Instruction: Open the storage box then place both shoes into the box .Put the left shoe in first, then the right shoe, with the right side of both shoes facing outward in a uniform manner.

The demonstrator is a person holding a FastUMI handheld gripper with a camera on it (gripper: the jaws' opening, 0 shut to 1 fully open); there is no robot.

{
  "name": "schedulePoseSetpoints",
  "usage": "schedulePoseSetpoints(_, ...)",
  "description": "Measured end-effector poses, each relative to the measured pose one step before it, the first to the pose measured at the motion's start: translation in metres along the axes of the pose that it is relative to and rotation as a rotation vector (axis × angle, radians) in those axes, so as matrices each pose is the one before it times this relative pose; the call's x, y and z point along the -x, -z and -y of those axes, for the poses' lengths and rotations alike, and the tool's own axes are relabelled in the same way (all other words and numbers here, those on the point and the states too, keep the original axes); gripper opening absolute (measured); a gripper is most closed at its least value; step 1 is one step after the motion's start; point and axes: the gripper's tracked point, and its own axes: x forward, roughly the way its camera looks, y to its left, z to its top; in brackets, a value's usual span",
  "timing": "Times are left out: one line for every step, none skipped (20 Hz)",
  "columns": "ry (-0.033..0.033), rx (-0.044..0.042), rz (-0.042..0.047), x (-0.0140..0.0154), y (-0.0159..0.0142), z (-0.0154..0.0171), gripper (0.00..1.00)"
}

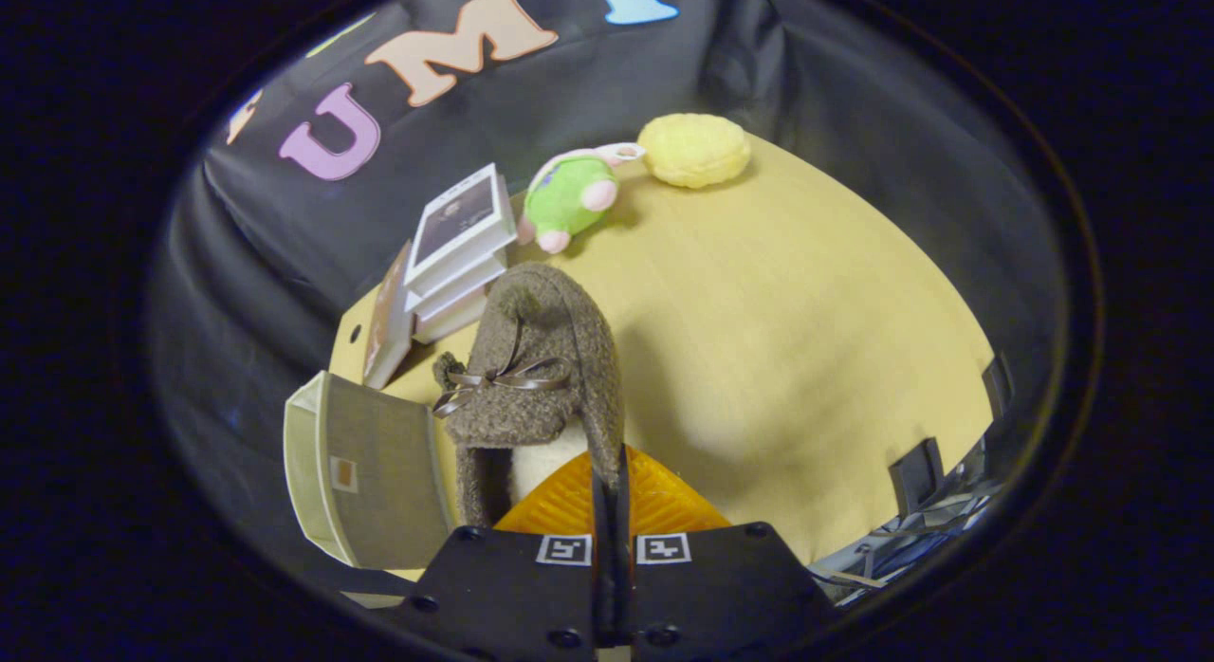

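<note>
Fingers pinched together on brown shoe's rim, box alongside

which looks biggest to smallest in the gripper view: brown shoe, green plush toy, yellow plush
1. brown shoe, held in the shut tongs, so nearness inflates it
2. and 3. green plush toy and yellow plush look alike
</note>
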Motion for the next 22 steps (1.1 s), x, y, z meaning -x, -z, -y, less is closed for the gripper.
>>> schedulePoseSetpoints(-0.01094, 0.00028, 0.00554, 0.00420, 0.00061, -0.01289, 0.04)
schedulePoseSetpoints(-0.01562, -0.00179, 0.00278, 0.00437, 0.00198, -0.01374, 0.04)
schedulePoseSetpoints(-0.02001, 0.00131, -0.00216, 0.00336, 0.00285, -0.01560, 0.03)
schedulePoseSetpoints(-0.02041, 0.00046, -0.00046, 0.00361, 0.00256, -0.01480, 0.04)
schedulePoseSetpoints(-0.01539, 0.00391, -0.00319, 0.00313, 0.00256, -0.01429, 0.04)
schedulePoseSetpoints(-0.01206, 0.00688, 0.00167, 0.00308, 0.00213, -0.01268, 0.03)
schedulePoseSetpoints(-0.00760, 0.01048, 0.00315, 0.00339, 0.00260, -0.01302, 0.03)
schedulePoseSetpoints(-0.01038, 0.01265, 0.00641, 0.00199, 0.00122, -0.01343, 0.03)
schedulePoseSetpoints(-0.01389, 0.00766, 0.00131, 0.00161, 0.00282, -0.01433, 0.03)
schedulePoseSetpoints(-0.01747, 0.00700, -0.00073, 0.00032, 0.00250, -0.01448, 0.03)
schedulePoseSetpoints(-0.01746, 0.00682, -0.00238, 0.00004, 0.00301, -0.01475, 0.03)
schedulePoseSetpoints(-0.01647, 0.00563, -0.00323, -0.00053, 0.00295, -0.01321, 0.03)
schedulePoseSetpoints(-0.01561, 0.00495, -0.00140, -0.00159, 0.00275, -0.01331, 0.03)
schedulePoseSetpoints(-0.01521, 0.00547, -0.00045, 0.00084, 0.00170, -0.01271, 0.03)
schedulePoseSetpoints(-0.01416, 0.00208, 0.00007, 0.00044, 0.00177, -0.01151, 0.03)
schedulePoseSetpoints(-0.02110, -0.00294, -0.00072, -0.00138, 0.00222, -0.01272, 0.03)
schedulePoseSetpoints(-0.02738, -0.01080, -0.00394, 0.00014, 0.00210, -0.01391, 0.04)
schedulePoseSetpoints(-0.02799, -0.01354, -0.01021, -0.00151, 0.00398, -0.01370, 0.04)
schedulePoseSetpoints(-0.02088, -0.00394, -0.01142, -0.00245, 0.00585, -0.01305, 0.03)
schedulePoseSetpoints(-0.00432, 0.00894, -0.00673, -0.00344, 0.00536, -0.00768, 0.03)
schedulePoseSetpoints(0.00530, 0.01704, -0.01248, -0.00540, 0.00790, -0.00557, 0.03)
schedulePoseSetpoints(0.00605, 0.00676, -0.01313, -0.00571, 0.00721, -0.00357, 0.03)
